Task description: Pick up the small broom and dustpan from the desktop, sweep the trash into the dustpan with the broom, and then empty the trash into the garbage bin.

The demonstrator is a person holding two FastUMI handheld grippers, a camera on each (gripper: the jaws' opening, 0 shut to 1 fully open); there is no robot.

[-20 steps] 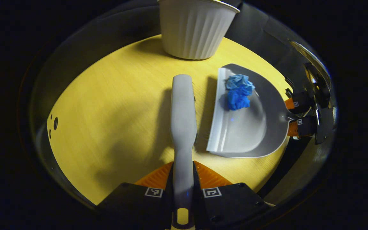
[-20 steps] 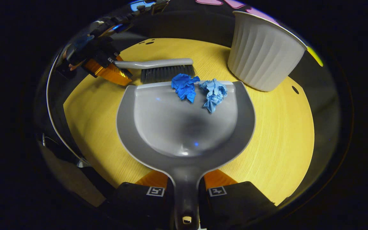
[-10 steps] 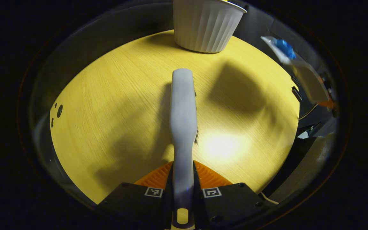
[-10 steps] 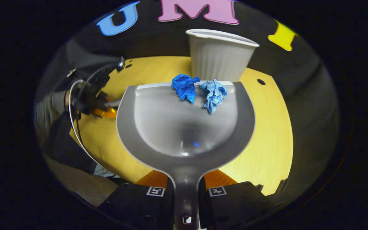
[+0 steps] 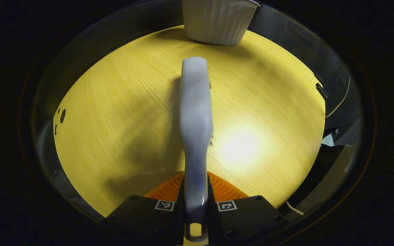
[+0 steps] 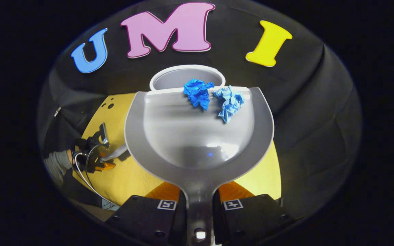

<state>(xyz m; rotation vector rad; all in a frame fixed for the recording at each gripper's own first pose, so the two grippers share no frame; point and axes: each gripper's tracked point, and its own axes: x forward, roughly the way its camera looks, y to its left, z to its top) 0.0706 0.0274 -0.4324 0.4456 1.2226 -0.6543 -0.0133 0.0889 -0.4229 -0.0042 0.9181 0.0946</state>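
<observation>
Black cloth walls the booth behind a round yellow wood-grain counter (image 5: pixel 121 112). At its far edge stands the white ribbed garbage bin (image 5: pixel 217 20). The right gripper (image 6: pixel 199 205) pinches the grey dustpan (image 6: pixel 197 143), lip over the bin, carrying two blue paper wads (image 6: pixel 214 97). The left gripper (image 5: pixel 195 205) clamps the broom (image 5: pixel 195 112) above the counter.

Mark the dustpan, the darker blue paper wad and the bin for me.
dustpan (image 6: pixel 197 136), right gripper view, middle of its scoop
darker blue paper wad (image 6: pixel 197 93), right gripper view, its centre
bin (image 6: pixel 173 78), right gripper view, inner wall
</observation>
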